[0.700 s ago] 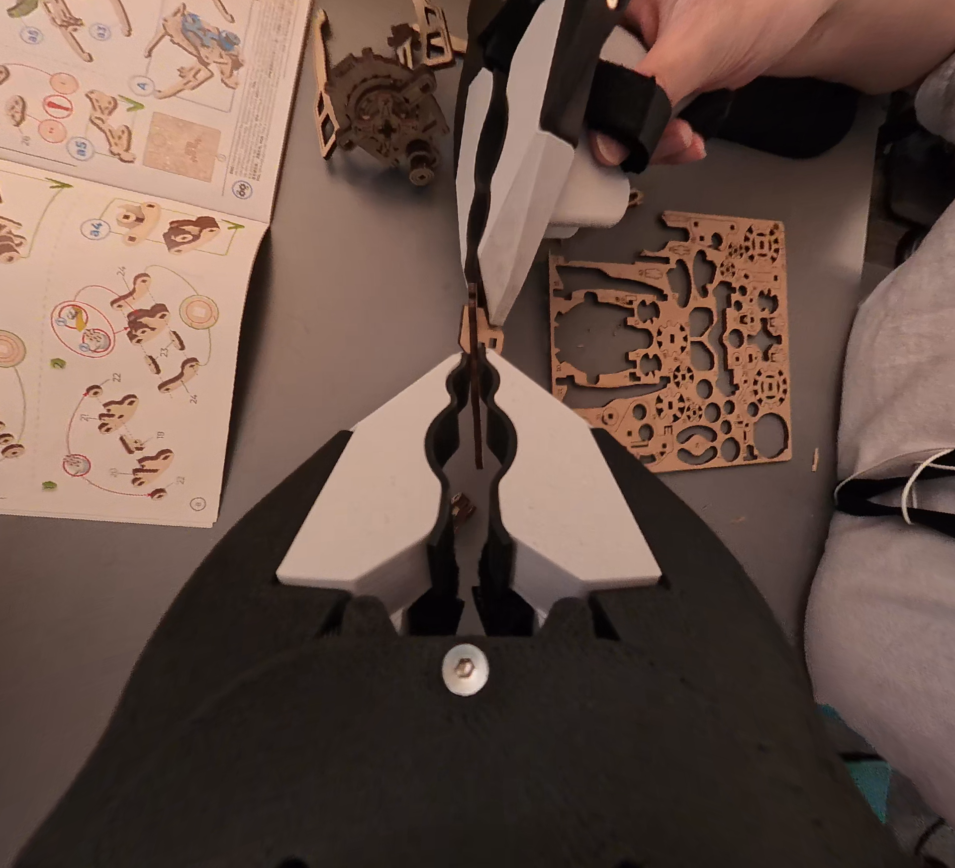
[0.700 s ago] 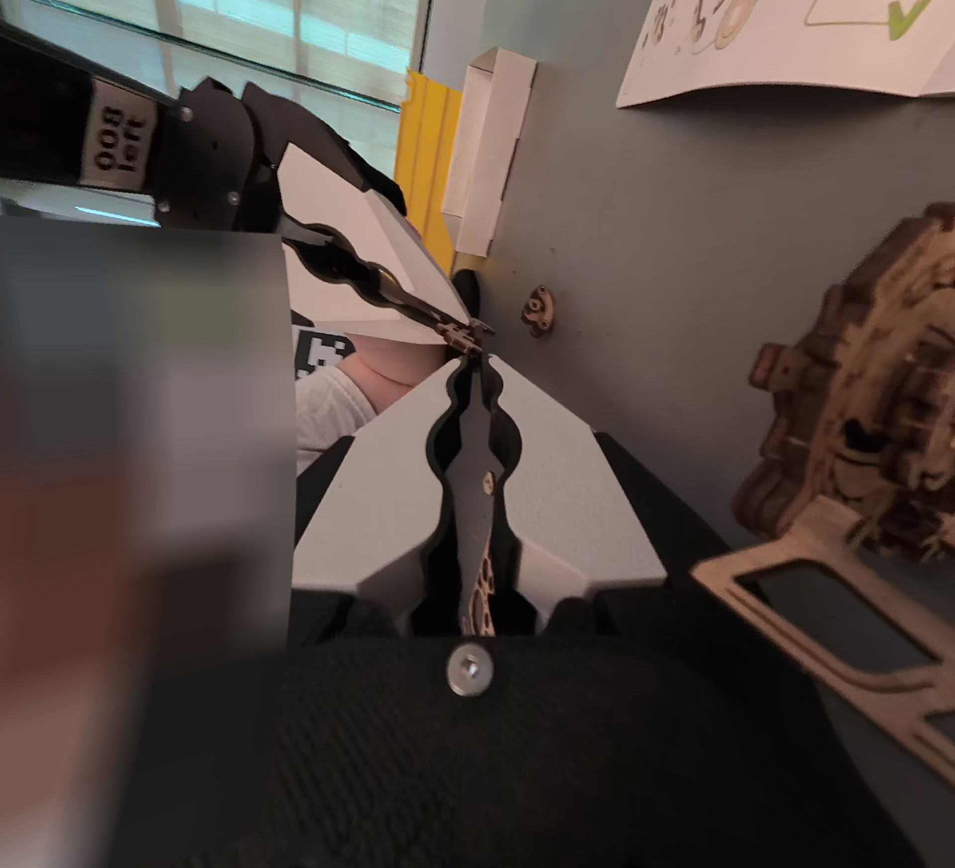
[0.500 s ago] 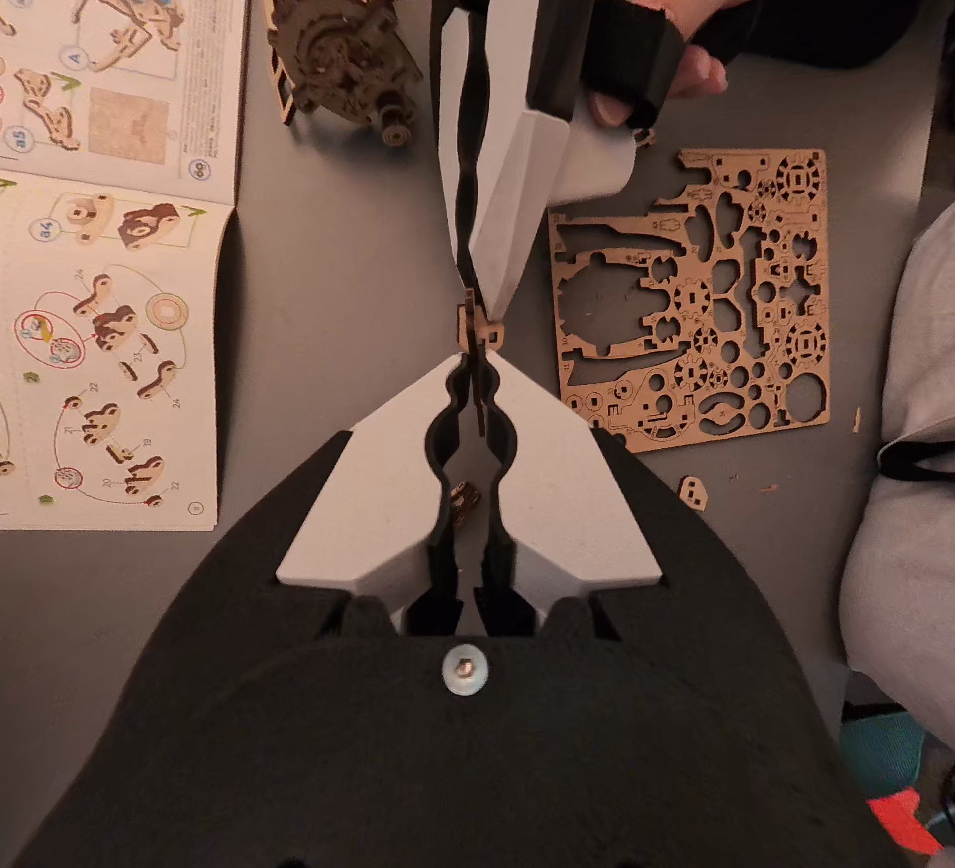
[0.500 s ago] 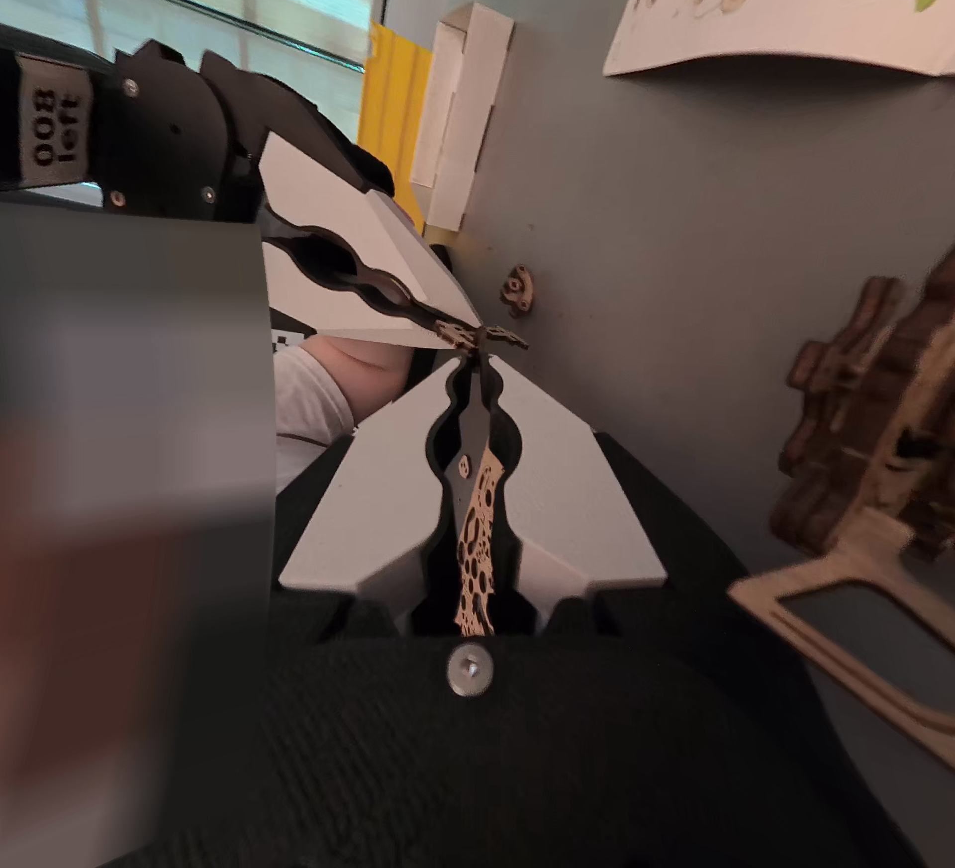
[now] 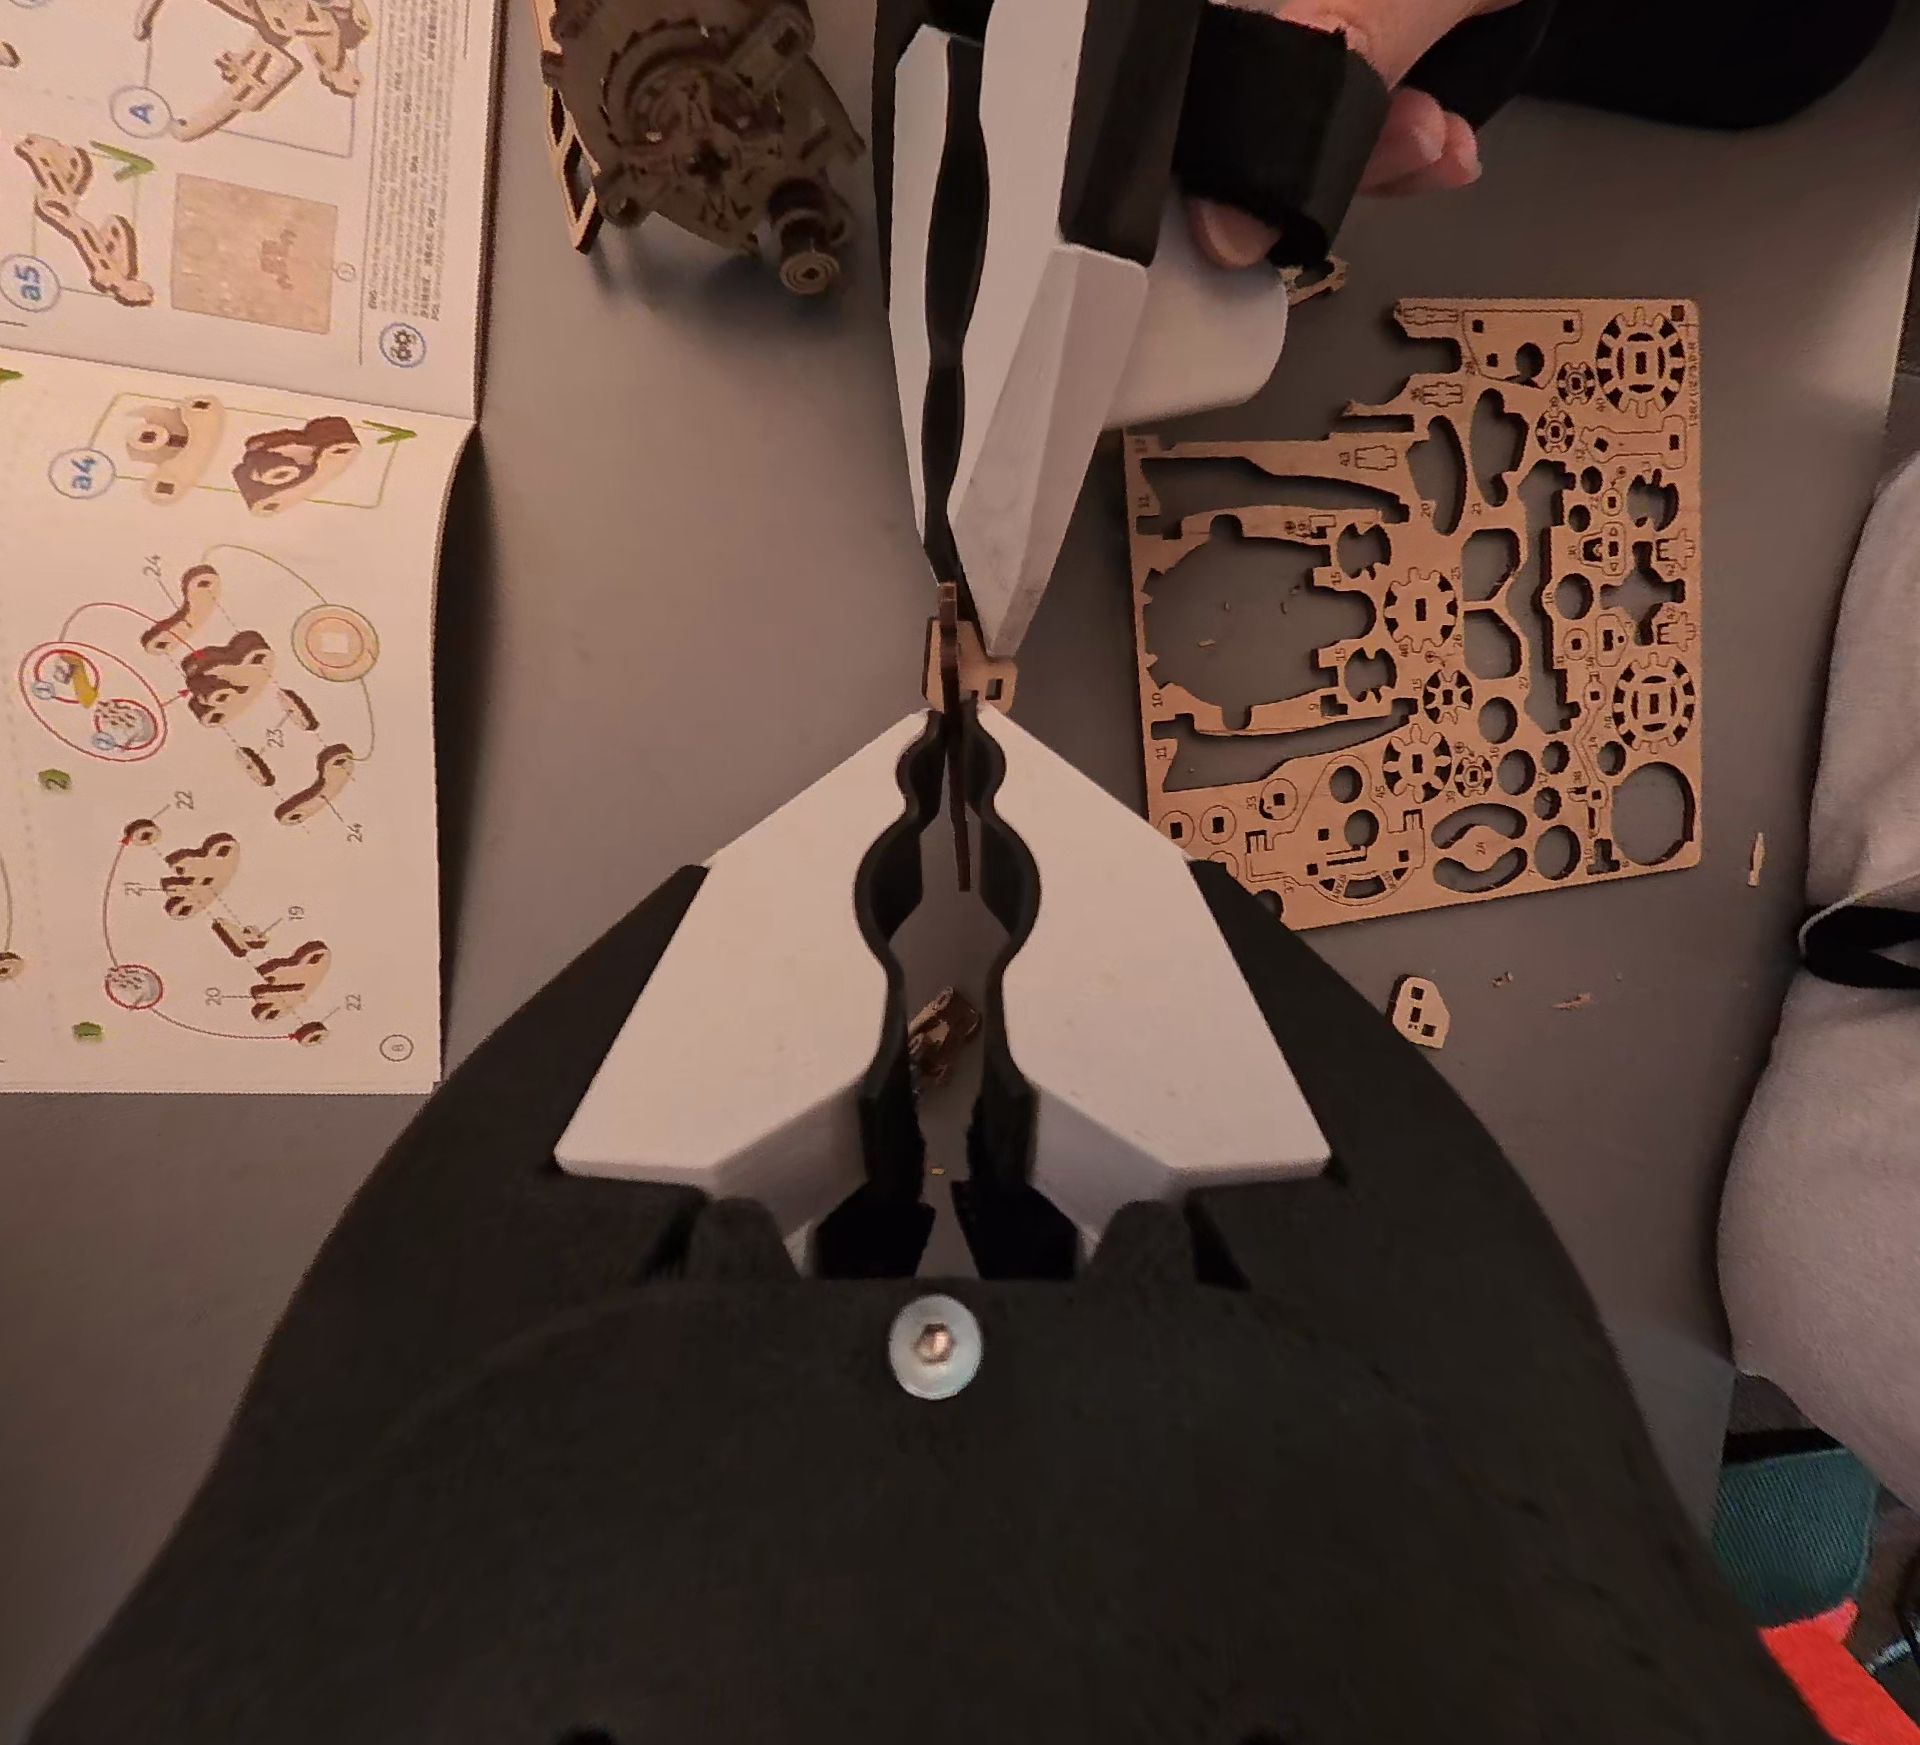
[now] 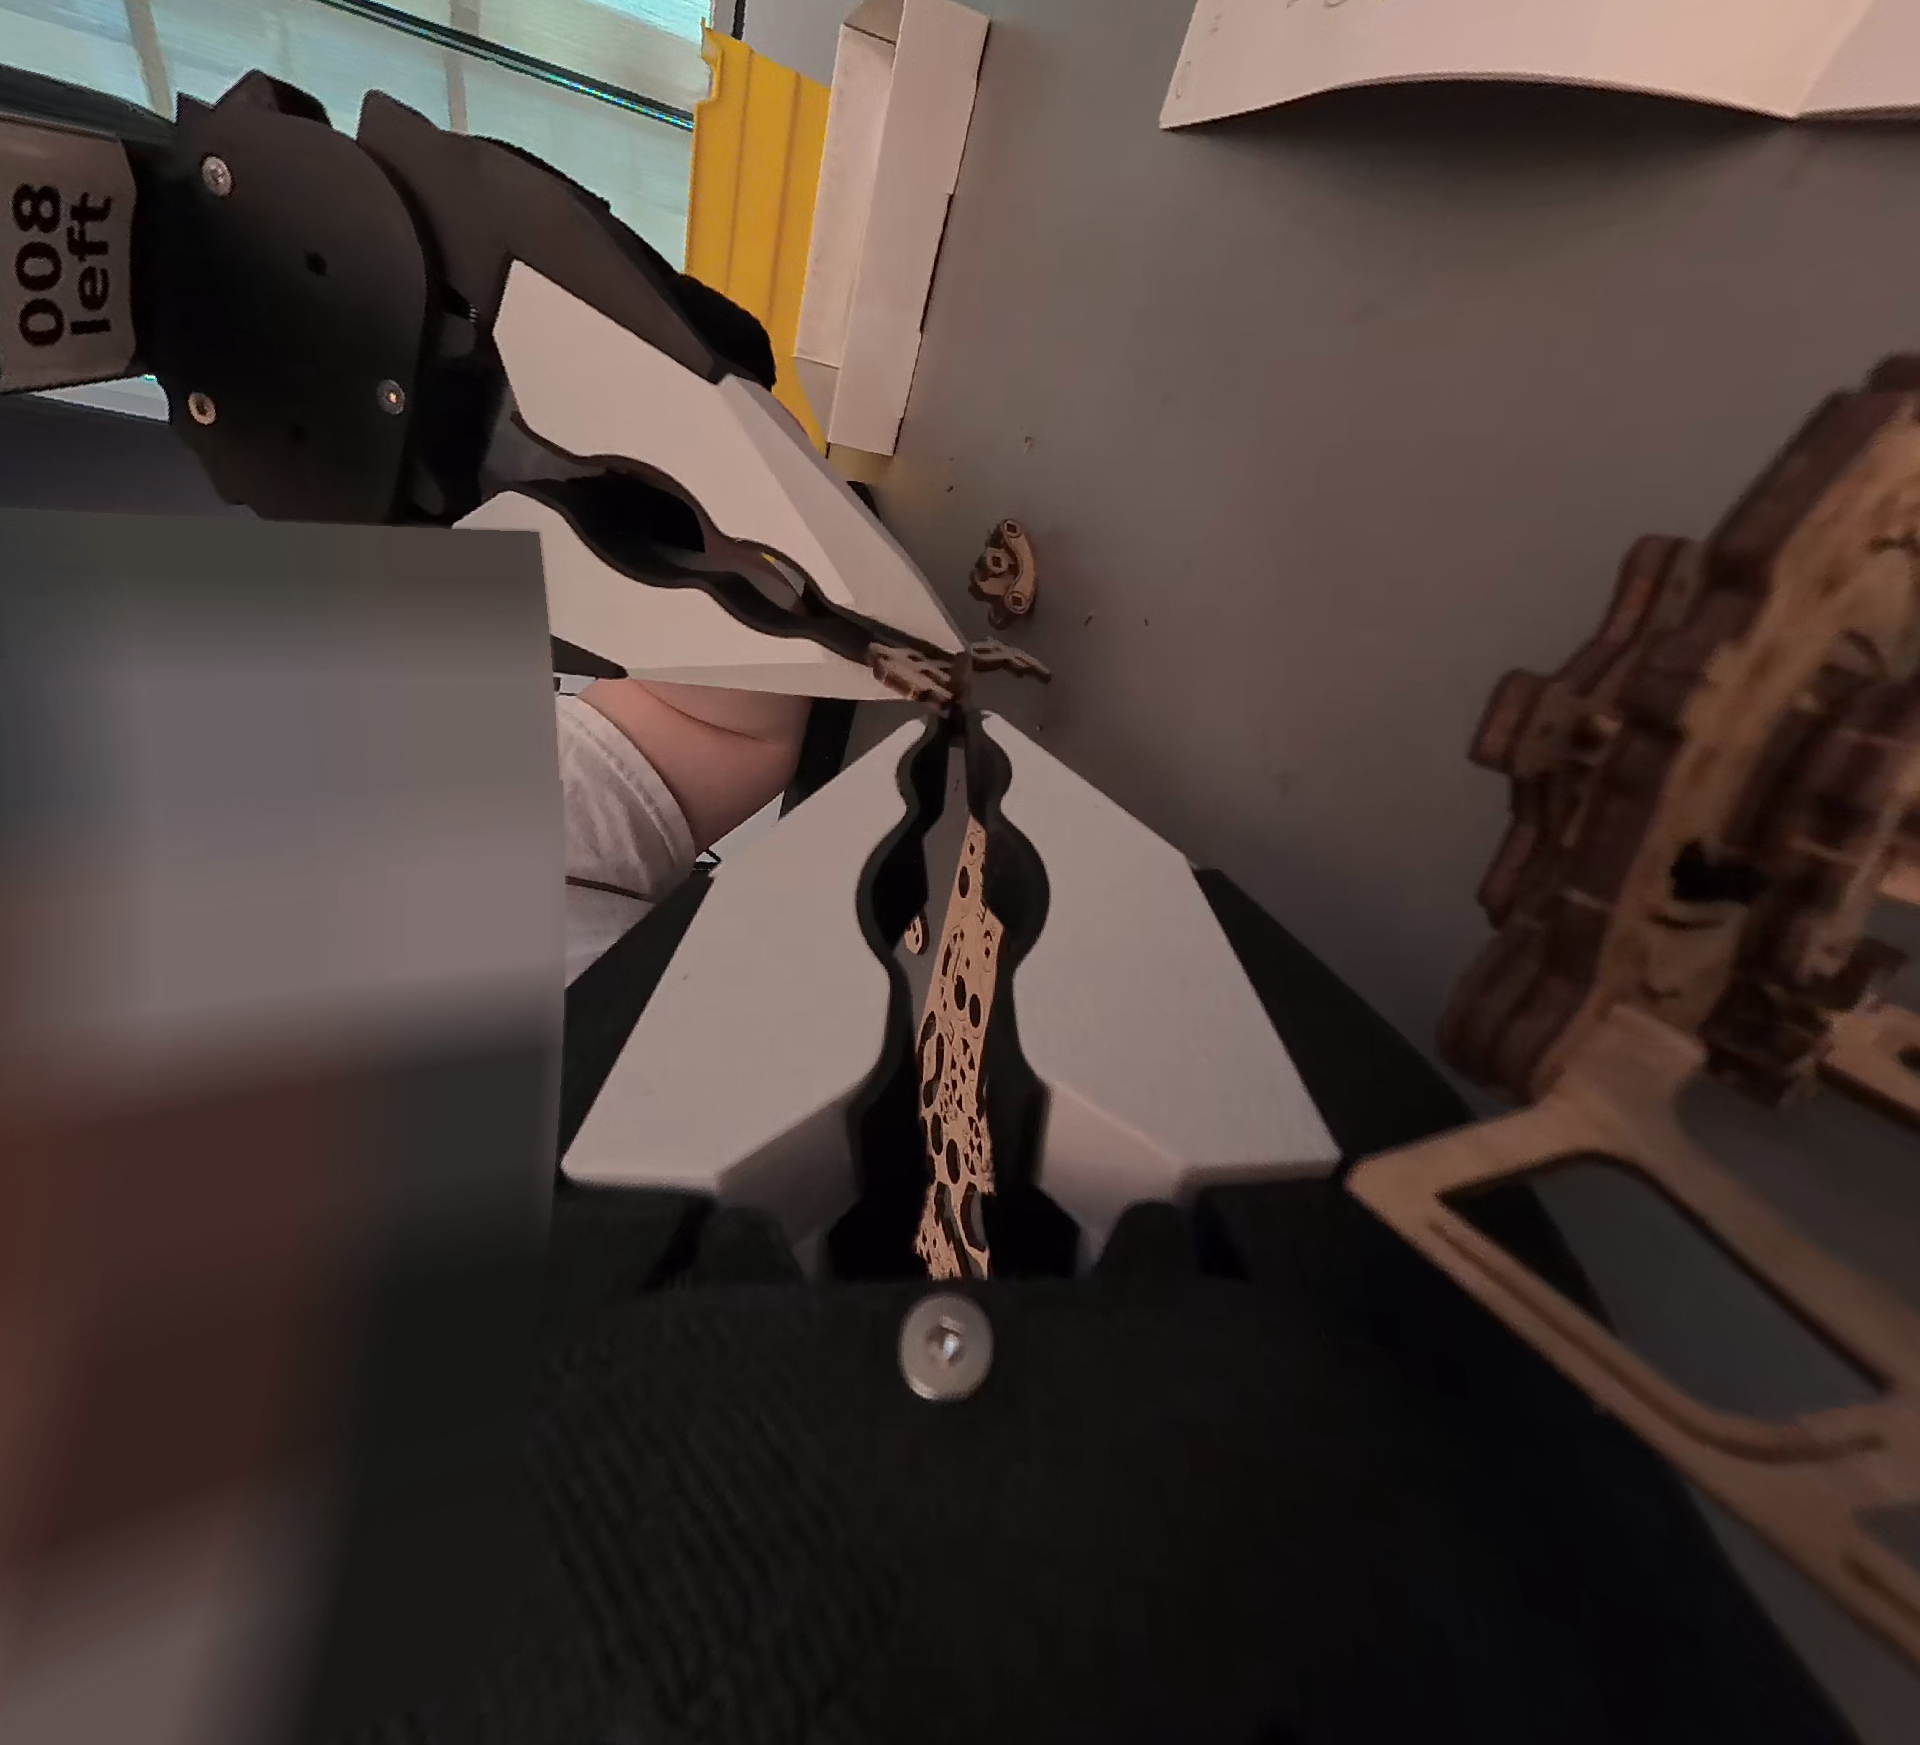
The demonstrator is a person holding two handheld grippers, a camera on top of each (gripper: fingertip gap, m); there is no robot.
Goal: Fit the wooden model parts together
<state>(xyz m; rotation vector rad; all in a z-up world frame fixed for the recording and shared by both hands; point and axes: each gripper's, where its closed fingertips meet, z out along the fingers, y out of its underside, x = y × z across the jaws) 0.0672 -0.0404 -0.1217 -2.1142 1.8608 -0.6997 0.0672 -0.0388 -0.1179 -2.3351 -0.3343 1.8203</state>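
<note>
I hold both grippers tip to tip above the bench (image 5: 675, 448): left gripper (image 5: 948, 727) pinching a thin wooden part (image 5: 958, 812) edge-on, right gripper (image 5: 961, 589) clamping the notched part (image 5: 966, 665) (crosswise, so slots meet).

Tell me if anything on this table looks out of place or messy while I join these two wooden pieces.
Nothing serious. A small cut-out piece and some wood splinters lie loose on the grey table below the punched-out sheet; another loose piece sits apart. Both grippers' jaws are closed on thin wooden parts that meet at the tips.
</note>
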